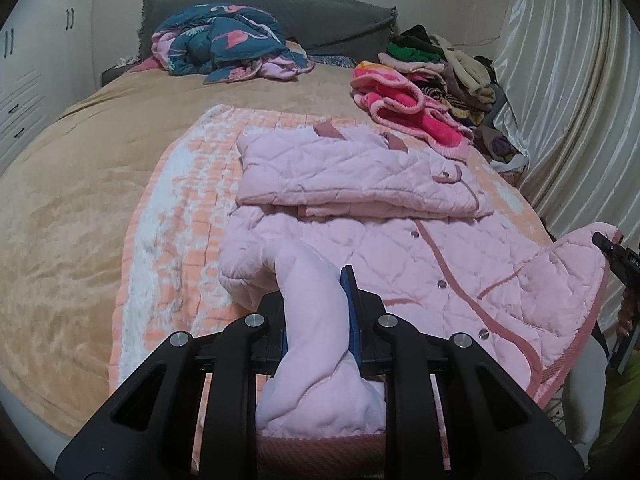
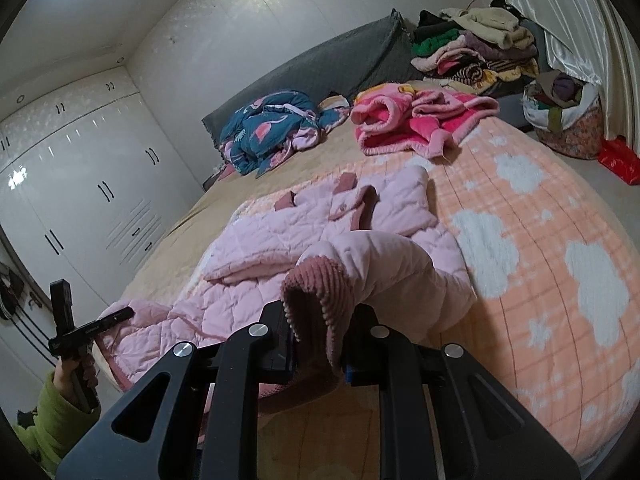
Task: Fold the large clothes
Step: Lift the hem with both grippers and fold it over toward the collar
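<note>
A pink quilted jacket (image 1: 400,248) lies on the peach blanket (image 1: 188,216) on the bed, its far part folded over itself. My left gripper (image 1: 316,312) is shut on the jacket's near left hem, bunched between the blue pads. My right gripper (image 2: 320,340) is shut on the jacket's ribbed pink edge (image 2: 316,292) at the near right corner, lifted off the bed. The jacket also shows in the right wrist view (image 2: 280,248). The right gripper shows at the right edge of the left wrist view (image 1: 612,252); the left gripper shows at lower left of the right wrist view (image 2: 100,324).
A bright pink fleece garment (image 1: 404,108) lies beyond the jacket. A blue patterned garment (image 1: 224,40) is heaped at the grey headboard (image 1: 328,12). A stack of folded clothes (image 2: 476,48) and a full bag (image 2: 568,116) stand by the curtain. White wardrobes (image 2: 80,168) line the left wall.
</note>
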Demonstrator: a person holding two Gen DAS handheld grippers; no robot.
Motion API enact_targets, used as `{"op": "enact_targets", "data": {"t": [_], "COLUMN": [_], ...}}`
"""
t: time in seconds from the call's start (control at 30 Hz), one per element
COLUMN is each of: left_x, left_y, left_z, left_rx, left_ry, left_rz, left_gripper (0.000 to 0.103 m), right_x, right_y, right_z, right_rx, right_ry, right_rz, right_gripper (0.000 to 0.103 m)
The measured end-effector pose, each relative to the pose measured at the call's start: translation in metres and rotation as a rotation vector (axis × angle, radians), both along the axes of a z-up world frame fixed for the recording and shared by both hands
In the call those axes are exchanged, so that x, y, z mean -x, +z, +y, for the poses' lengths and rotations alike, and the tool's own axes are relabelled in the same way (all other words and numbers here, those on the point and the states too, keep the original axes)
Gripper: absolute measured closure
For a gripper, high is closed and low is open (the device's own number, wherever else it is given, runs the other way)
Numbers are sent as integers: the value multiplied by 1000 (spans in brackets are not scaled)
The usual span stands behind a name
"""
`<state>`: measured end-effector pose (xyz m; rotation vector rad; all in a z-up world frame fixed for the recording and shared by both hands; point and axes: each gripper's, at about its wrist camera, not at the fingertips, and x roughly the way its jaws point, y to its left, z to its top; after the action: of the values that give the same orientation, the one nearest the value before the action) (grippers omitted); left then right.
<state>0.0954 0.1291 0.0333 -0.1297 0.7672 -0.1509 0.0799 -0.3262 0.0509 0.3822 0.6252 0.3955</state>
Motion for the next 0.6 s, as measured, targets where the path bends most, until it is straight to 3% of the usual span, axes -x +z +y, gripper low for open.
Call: {"op": "enact_targets", "data": {"t": [0.6], "left_x": [-43], "left_y": [40], "left_z": [6], "left_rx": [7], "left_ry": [14], "left_rz": [-67], "left_gripper": [90], "right_x": [-45], "right_y": [36], "right_z": [-5], "right_rx": [-14], "right_ry": [-58], "right_rz": [-59], "right_gripper": [88]}}
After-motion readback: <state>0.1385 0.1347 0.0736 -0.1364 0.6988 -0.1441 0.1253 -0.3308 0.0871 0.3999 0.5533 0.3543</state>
